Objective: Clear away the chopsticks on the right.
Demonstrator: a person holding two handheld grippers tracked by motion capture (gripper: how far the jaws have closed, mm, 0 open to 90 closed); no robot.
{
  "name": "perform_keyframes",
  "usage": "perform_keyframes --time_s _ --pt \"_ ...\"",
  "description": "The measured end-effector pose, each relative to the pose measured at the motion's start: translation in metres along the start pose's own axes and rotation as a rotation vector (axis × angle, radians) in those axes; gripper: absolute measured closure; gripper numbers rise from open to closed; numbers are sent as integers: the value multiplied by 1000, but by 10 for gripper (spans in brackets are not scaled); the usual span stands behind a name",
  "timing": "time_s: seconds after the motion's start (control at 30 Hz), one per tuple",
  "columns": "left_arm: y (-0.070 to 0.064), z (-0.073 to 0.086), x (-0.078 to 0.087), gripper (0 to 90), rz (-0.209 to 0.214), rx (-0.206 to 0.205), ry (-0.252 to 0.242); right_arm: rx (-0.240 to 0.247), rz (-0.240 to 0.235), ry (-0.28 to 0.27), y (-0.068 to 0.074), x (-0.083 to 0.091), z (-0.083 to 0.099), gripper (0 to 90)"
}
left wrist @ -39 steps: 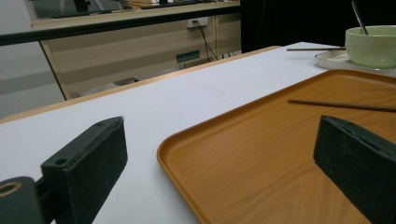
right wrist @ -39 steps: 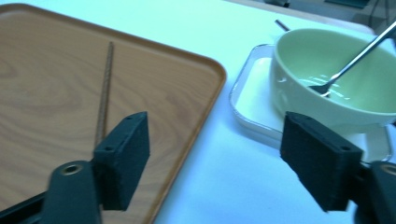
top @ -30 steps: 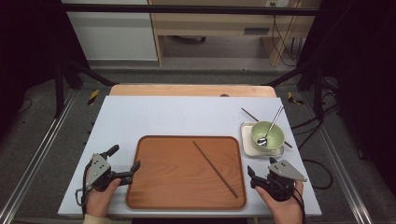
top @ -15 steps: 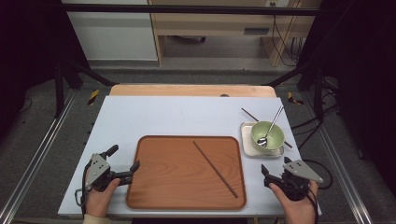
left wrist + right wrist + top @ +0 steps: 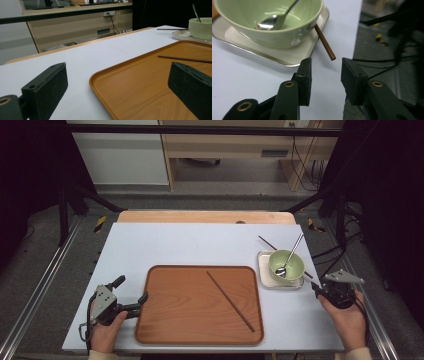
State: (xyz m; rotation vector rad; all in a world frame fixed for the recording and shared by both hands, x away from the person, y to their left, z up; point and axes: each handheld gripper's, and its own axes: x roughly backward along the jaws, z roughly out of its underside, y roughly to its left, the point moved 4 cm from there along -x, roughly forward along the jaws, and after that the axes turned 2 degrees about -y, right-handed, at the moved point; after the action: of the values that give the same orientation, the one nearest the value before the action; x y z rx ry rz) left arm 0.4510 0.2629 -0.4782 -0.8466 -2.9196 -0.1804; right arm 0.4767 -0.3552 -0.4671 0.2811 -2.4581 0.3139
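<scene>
A brown wooden tray (image 5: pixel 190 320) lies at the table's near middle with one dark chopstick (image 5: pixel 231 301) slanting across it. To its right a green bowl (image 5: pixel 286 265) holding a metal spoon (image 5: pixel 290 255) stands on a square plate (image 5: pixel 264 272). A second chopstick (image 5: pixel 325 46) runs under that plate, and its end pokes out toward me. My right gripper (image 5: pixel 325 77) is open at the table's right edge, its jaws just short of that chopstick end. My left gripper (image 5: pixel 132 288) is open, one jaw over the tray's left rim (image 5: pixel 105 72), nothing between the jaws.
The white table top (image 5: pixel 200 242) ends in a wooden strip at the far side. Black frame rails, cables and the floor lie past the right edge (image 5: pixel 387 50). A wooden shelf unit (image 5: pixel 225 145) stands beyond the table.
My right gripper has moved right and away from me, from beside the tray's near right corner to the table edge beside the plate. The left gripper has stayed put.
</scene>
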Motion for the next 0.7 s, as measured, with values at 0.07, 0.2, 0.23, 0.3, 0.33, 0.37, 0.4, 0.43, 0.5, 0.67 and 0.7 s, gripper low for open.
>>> perform_keyframes --time_s 0.07,0.2,0.23,0.3,0.33,0.37,0.4,0.43,0.5,0.67,0.7 --pt "0 1 -1 24 1 -2 5 22 -35 47 -11 -11 -1 637" --pt "-2 1 -2 24 4 -10 10 94 -65 92 -20 -26 -7 655" --pt "-2 1 -2 24 5 -10 11 87 -81 105 -21 -29 -7 657" --pt "-2 1 -2 24 4 -9 9 80 -117 117 -24 -37 -8 657" --pt "-2 1 -1 24 4 -10 9 84 -119 126 -25 -40 -8 660" --pt "-1 1 -1 24 4 -10 8 85 -132 131 -26 -42 -9 662" --pt "-1 1 -1 24 3 -10 8 84 -140 136 -26 -45 -9 664" --pt "0 1 -1 24 2 -8 8 81 -146 136 -27 -48 -10 668" --pt "0 1 -1 25 -1 -7 7 66 -165 142 -27 -52 -11 679" --pt "0 1 -1 26 0 -8 10 67 -184 156 -27 -61 -15 725" --pt "0 1 -1 26 1 -8 10 66 -185 159 -27 -62 -16 732"
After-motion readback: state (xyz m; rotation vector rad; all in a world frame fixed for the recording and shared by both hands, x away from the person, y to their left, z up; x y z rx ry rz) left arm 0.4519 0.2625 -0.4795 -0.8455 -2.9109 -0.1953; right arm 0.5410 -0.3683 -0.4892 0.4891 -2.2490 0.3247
